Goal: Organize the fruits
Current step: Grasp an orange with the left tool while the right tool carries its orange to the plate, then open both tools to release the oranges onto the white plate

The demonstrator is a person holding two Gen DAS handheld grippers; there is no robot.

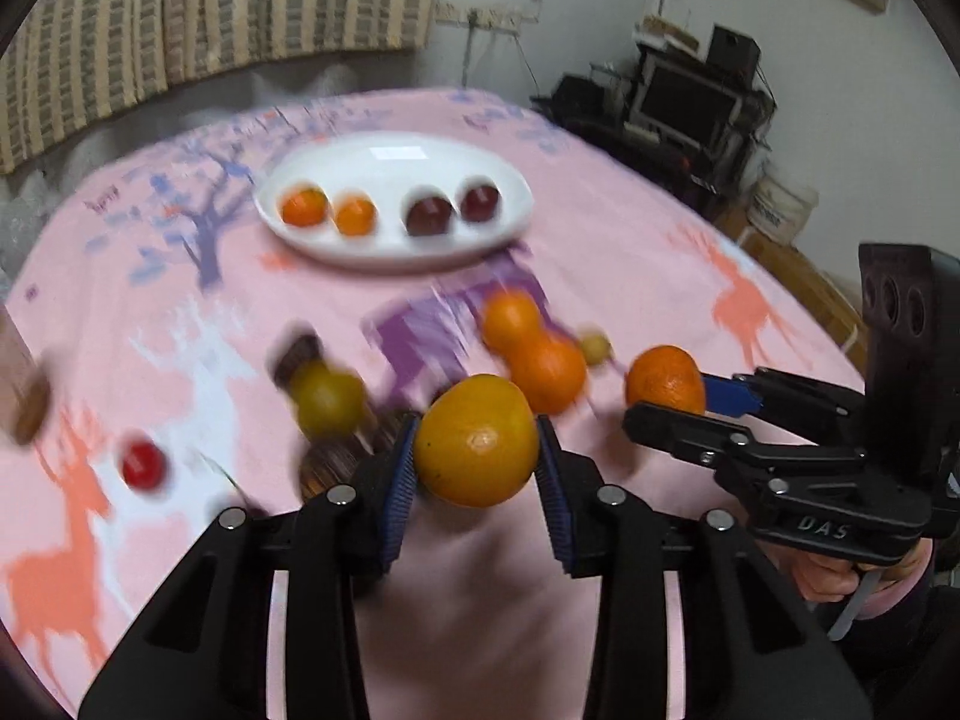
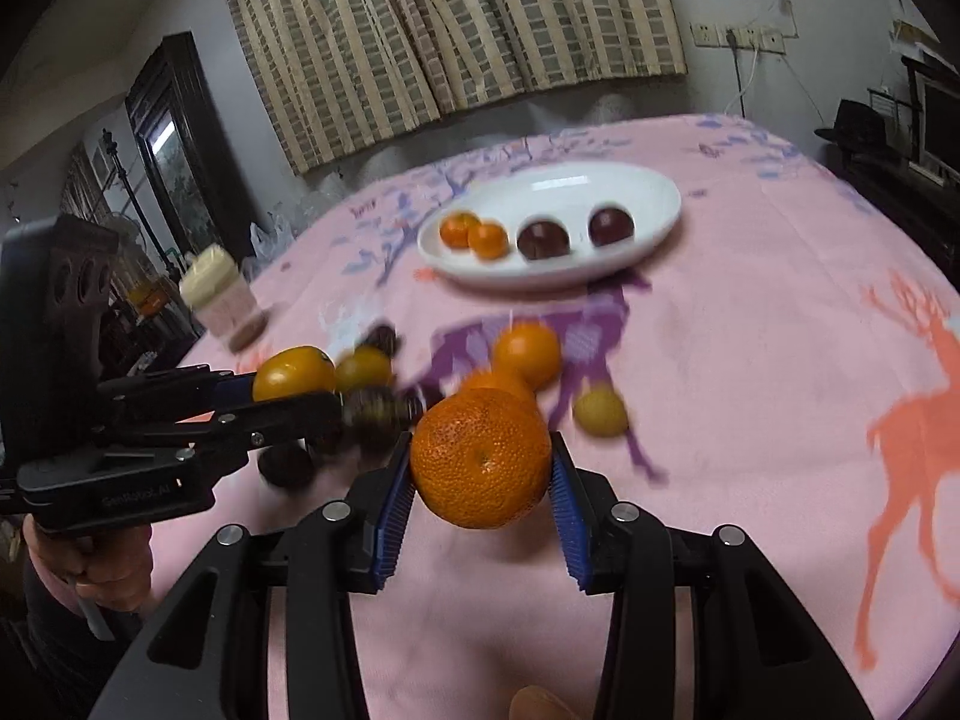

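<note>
Above the pink deer-print worktop [image 1: 630,276], the left gripper [image 1: 477,456] fingers clamp a smooth yellow-orange fruit [image 1: 477,441]; the right gripper [image 2: 483,465] fingers clamp a dimpled orange mandarin [image 2: 480,459], short of the white oval plate [image 2: 654,180].

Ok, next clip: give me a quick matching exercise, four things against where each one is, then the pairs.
Things:
1. yellow-orange fruit
2. bumpy mandarin
3. dark plums
4. red fruit

Places:
A. on the white plate
B. loose on the tablecloth
C. in the left hand-held gripper
D. in the right hand-held gripper

Pairs: 1-C, 2-D, 3-A, 4-B
</note>
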